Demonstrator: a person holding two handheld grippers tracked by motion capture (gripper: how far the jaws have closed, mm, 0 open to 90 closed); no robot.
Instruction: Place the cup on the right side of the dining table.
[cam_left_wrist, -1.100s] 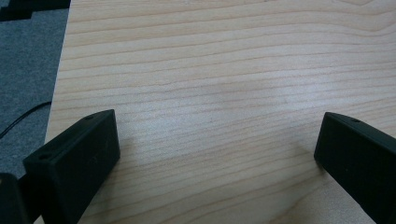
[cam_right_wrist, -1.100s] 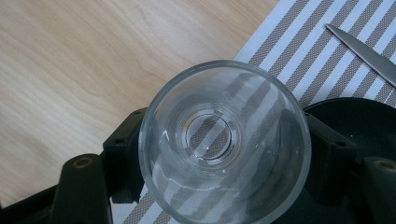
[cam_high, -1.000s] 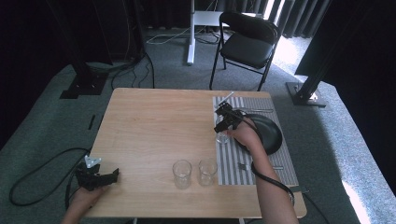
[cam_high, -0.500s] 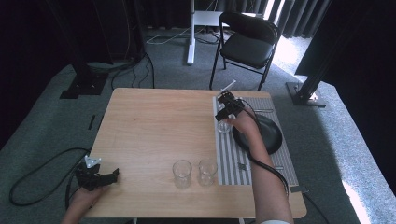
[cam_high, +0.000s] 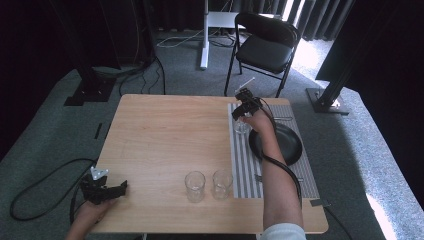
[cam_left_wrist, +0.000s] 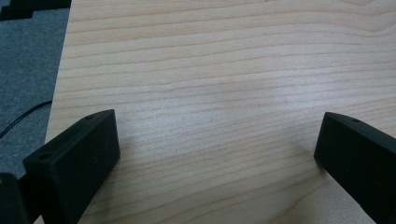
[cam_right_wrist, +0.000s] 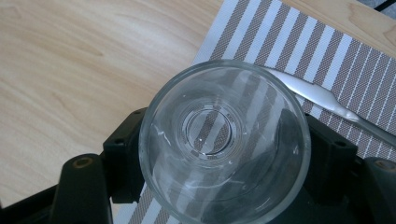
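**Camera placement across 3 views**

The table (cam_high: 165, 145) is seen from above and in front in the high view. Its wood is viewed close up along the left gripper's jaws. The striped mat (cam_right_wrist: 299, 51) is shared with the right gripper view.

Two glasses (cam_high: 195, 186), black plate (cam_high: 285, 143), chair (cam_high: 265, 46)

The table (cam_high: 165, 140) is pale wood with fine grain. The placemat (cam_high: 245, 165) has grey and white stripes, and the plate (cam_high: 285, 145) on it is black. The glass (cam_right_wrist: 224, 149) is clear, both grippers' jaws black.
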